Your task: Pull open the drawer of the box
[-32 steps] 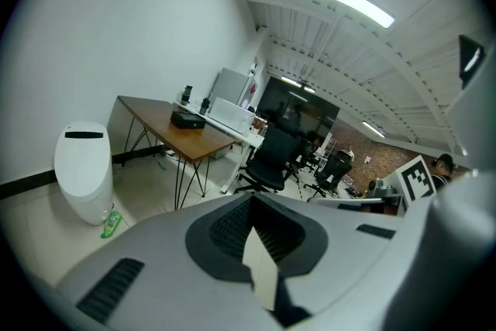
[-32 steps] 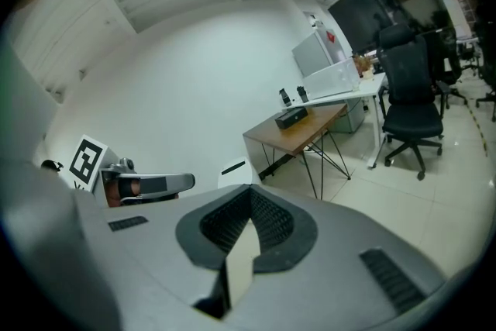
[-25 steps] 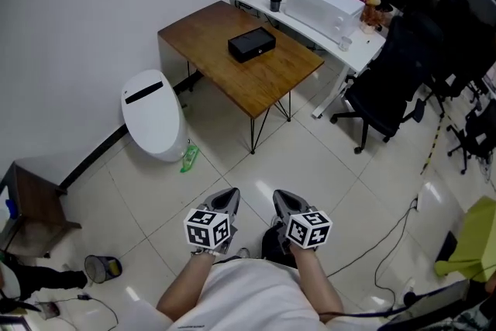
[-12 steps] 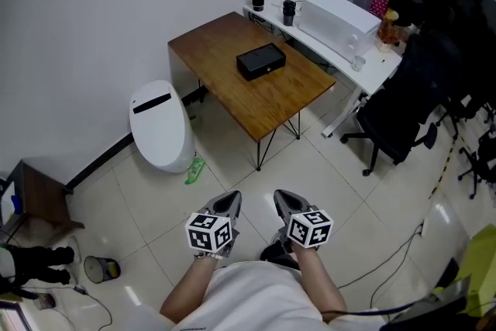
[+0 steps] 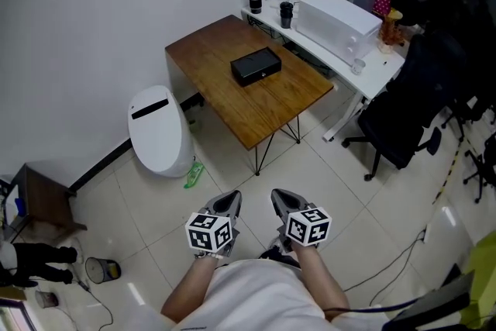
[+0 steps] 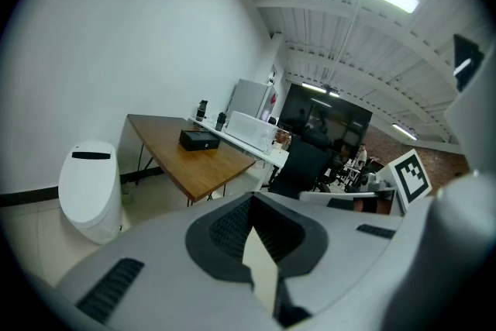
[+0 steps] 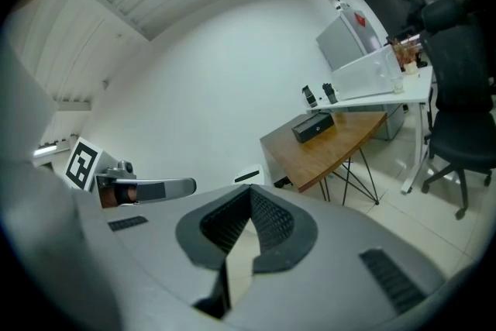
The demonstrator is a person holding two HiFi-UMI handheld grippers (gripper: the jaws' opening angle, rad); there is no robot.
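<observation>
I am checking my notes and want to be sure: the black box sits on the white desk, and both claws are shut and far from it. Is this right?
Not quite. The black box sits on the brown wooden table, as the head view shows. The rest holds: the left claw and right claw are shut and far from it.

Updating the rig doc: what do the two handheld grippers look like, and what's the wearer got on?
Left gripper and right gripper match: smooth light-grey shells tapering to a point, with black ribbed pads on the inner faces. Each carries a white marker cube printed with black square patterns. No cables show. The person wears a white top; the forearms are uncovered.
</observation>
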